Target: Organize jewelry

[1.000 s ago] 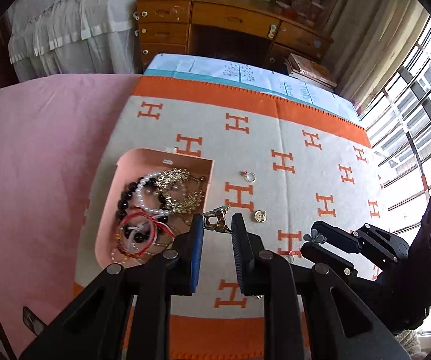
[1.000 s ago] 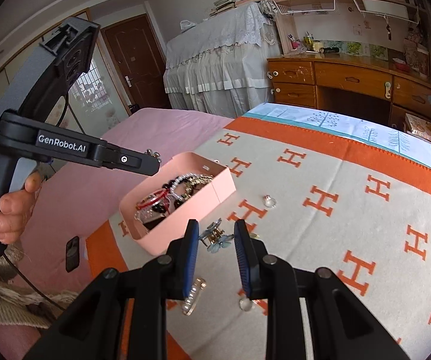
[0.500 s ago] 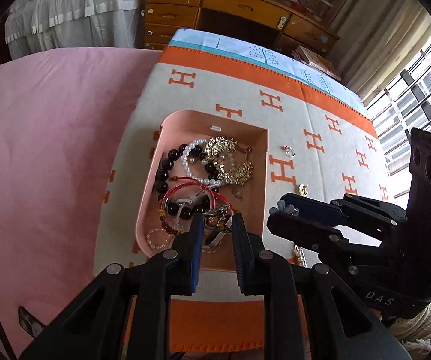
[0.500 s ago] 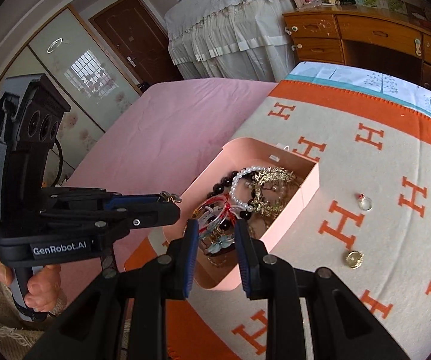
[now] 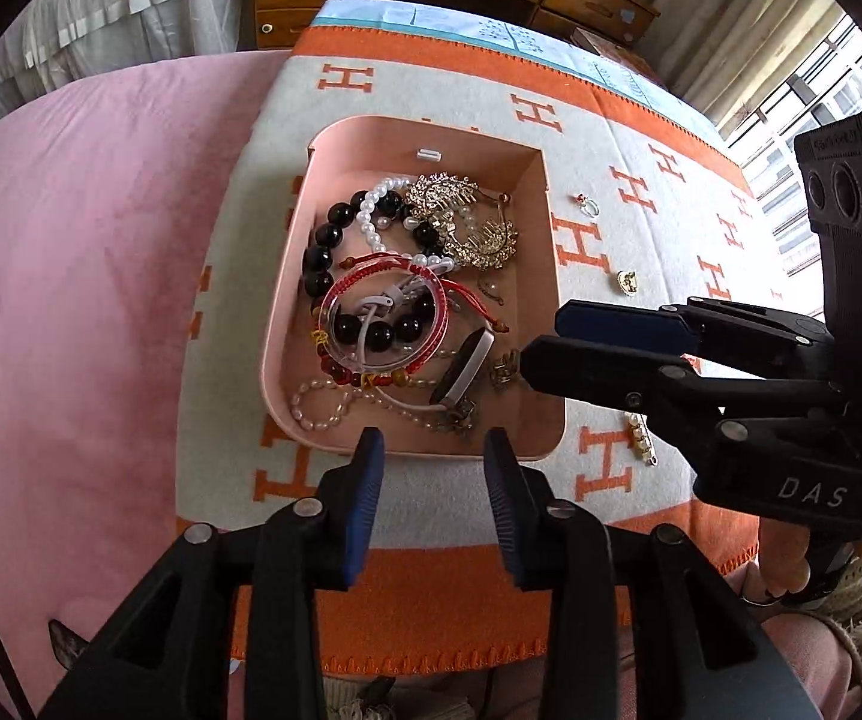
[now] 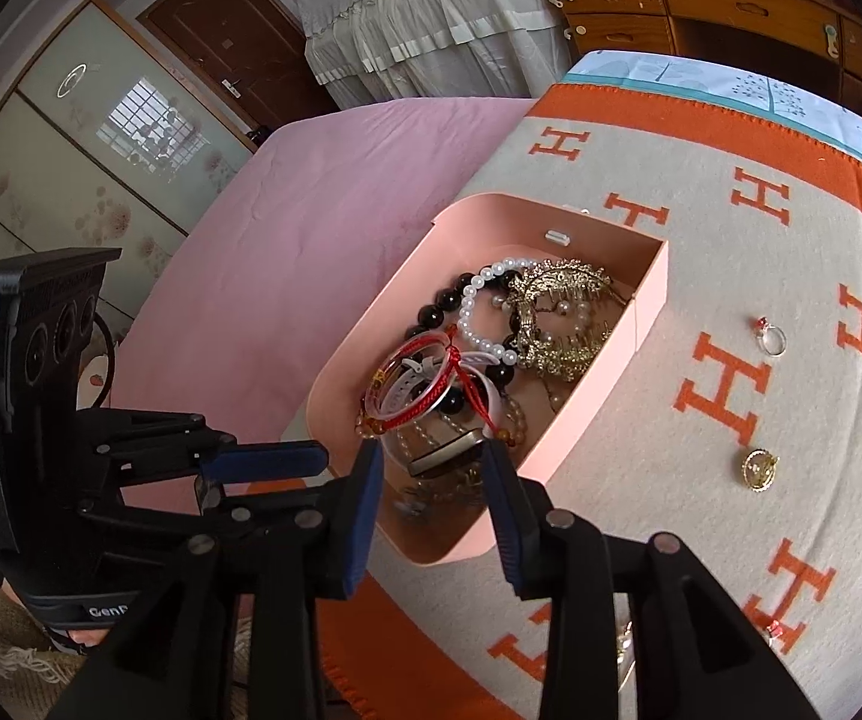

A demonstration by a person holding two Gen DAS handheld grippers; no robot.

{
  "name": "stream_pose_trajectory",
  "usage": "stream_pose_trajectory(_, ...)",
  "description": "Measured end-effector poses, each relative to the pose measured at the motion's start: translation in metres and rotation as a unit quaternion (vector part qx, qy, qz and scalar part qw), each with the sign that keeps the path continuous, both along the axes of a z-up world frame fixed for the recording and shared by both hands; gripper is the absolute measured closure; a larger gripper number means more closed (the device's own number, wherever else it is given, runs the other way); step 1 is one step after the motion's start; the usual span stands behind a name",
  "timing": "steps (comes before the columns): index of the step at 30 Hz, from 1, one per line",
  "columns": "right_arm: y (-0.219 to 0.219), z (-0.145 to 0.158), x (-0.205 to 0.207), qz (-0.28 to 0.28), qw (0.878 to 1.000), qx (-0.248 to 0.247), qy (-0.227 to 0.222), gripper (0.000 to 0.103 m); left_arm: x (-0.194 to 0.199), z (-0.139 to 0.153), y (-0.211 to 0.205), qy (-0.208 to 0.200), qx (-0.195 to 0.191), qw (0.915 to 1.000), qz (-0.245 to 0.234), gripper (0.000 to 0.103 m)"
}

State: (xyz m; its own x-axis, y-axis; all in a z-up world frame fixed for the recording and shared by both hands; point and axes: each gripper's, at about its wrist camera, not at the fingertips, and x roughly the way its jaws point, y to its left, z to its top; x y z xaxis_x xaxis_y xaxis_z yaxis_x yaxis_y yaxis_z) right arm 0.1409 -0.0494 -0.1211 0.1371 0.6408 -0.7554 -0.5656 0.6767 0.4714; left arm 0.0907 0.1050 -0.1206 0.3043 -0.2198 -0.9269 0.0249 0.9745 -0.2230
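Both grippers had just been opening over the shallow pink plastic tray (image 5: 287,324) — left gripper (image 5: 433,480) and right gripper (image 6: 433,480) released, nothing between their jaws. The small gold round charm (image 6: 757,469) lay on the blanket, right of the right fingers — nearer that hand.

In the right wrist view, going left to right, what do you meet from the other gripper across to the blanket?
left gripper → pink tray → gold round pendant → ring with red stone.
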Motion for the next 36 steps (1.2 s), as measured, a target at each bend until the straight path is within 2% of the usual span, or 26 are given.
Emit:
stream_pose_trajectory(1, -0.001, 0.001, 0.0, -0.002, 1.0, 0.003, 0.001, 0.068, 0.0, 0.001, 0.0, -0.003, 0.0, 1.0, 0.0, 0.061)
stream_pose_trajectory(9, -0.015, 0.013, -0.005, -0.021, 0.999, 0.015, -0.023, 0.068, -0.003, 0.013, -0.005, -0.025, 0.006, 0.9997, -0.002, 0.054)
stream_pose_trajectory(20, -0.058, 0.032, -0.011, -0.069, 0.995, 0.025, -0.061, 0.068, -0.007, 0.023, -0.024, -0.044, 0.022, 0.9986, -0.021, 0.05)
stream_pose_trajectory(36, -0.135, 0.062, -0.02, -0.161, 0.979, 0.049, -0.11, 0.068, -0.007, 0.042, -0.059, -0.066, 0.038, 0.9959, -0.049, 0.05)
